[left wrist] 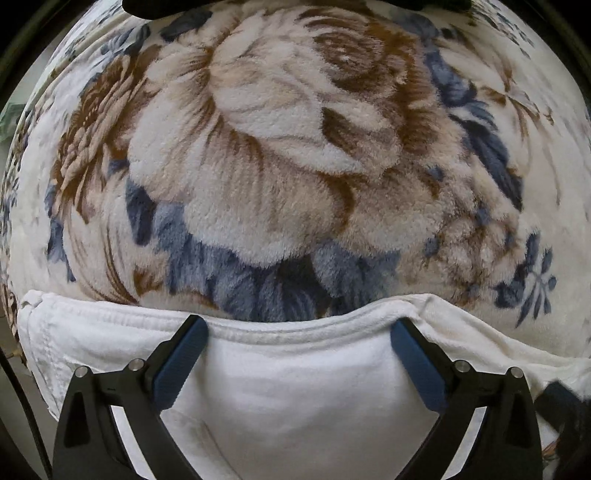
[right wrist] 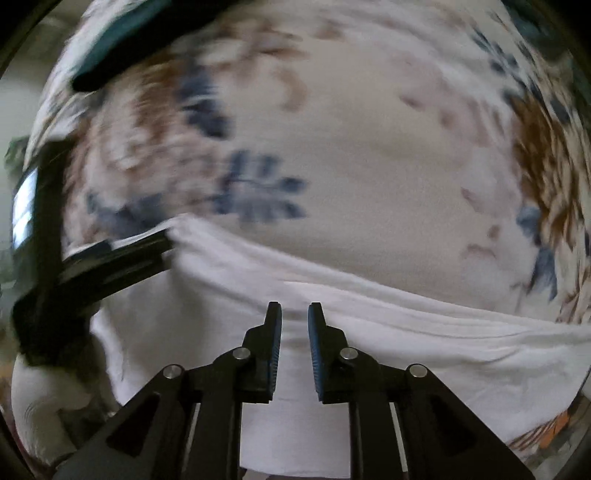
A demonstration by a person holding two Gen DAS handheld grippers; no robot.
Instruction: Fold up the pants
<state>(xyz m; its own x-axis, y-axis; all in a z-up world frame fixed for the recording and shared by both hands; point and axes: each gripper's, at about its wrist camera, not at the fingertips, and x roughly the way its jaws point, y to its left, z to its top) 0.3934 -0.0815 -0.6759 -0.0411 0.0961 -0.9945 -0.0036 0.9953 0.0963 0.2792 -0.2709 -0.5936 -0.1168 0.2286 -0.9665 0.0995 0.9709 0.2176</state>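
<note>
White pants (left wrist: 295,387) lie on a floral fleece blanket (left wrist: 280,155). Their hemmed edge (left wrist: 295,330) runs across the lower part of the left wrist view. My left gripper (left wrist: 299,326) is wide open just above the white cloth at that edge, holding nothing. In the blurred right wrist view the same pants (right wrist: 424,343) fill the lower half. My right gripper (right wrist: 294,314) hovers over their upper edge with its jaws a narrow gap apart and nothing between them. The left gripper (right wrist: 110,254) shows at the left of that view, on the pants' edge.
The blanket (right wrist: 369,147) has brown and blue flowers on cream and covers the whole surface beyond the pants. A dark garment (right wrist: 122,40) lies at the blanket's far left corner. A dark strip (left wrist: 155,7) sits at the top of the left wrist view.
</note>
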